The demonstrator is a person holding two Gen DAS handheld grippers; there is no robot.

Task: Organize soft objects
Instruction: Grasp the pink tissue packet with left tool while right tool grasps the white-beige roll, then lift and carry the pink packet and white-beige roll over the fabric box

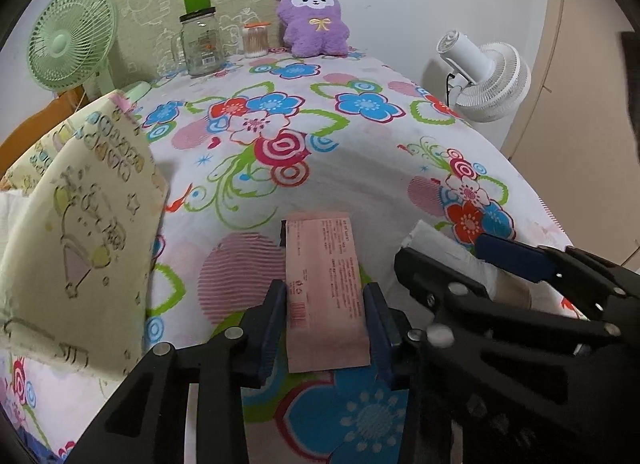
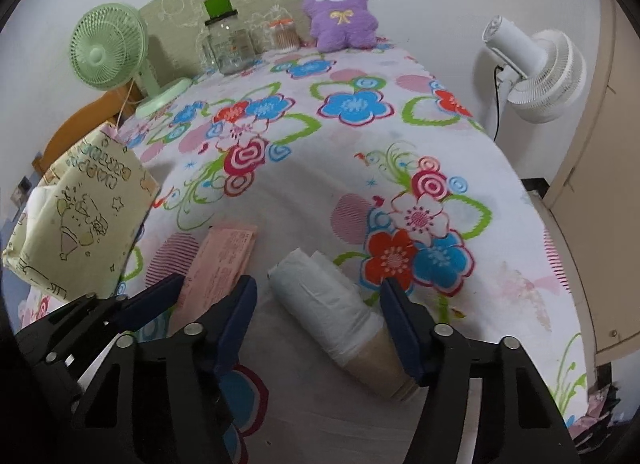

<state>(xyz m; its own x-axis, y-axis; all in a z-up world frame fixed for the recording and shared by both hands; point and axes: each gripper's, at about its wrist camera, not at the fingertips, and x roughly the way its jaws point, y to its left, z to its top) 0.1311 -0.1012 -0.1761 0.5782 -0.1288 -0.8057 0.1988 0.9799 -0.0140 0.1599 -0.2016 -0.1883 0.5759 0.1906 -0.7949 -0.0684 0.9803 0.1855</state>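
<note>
The pink packet (image 1: 326, 288) lies flat on the flowered bedsheet (image 1: 360, 168), near the front edge of the bed. We see columns of small print and a barcode on its face, all too small to read; no brand can be made out. In the left wrist view, the left gripper (image 1: 326, 306) is clenched on it, both blue pads pressing its two long sides.

The white roll (image 2: 332, 304), one in number, lies just right of the packet, its brown cardboard core showing at the near end. The right gripper (image 2: 316, 300) stands wide open and straddles this roll. The right finger (image 2: 404, 328) sits just beside the core end; we cannot tell whether it touches. The left finger (image 2: 236, 324) lies between roll and packet.

The cream pillow (image 1: 80, 224), one, stands at the left edge of the bed. It carries cartoon line drawings and a row of outlined letters we cannot read.

At the far end:
- one purple plush toy (image 1: 314, 20) upright against the wall
- one glass jar (image 1: 200, 44) with an unreadable label
- one small container of cotton swabs (image 1: 256, 40)

Fans count two: a green fan (image 1: 70, 40) on the left, a white fan (image 1: 486, 76) on the right beside the bed.
</note>
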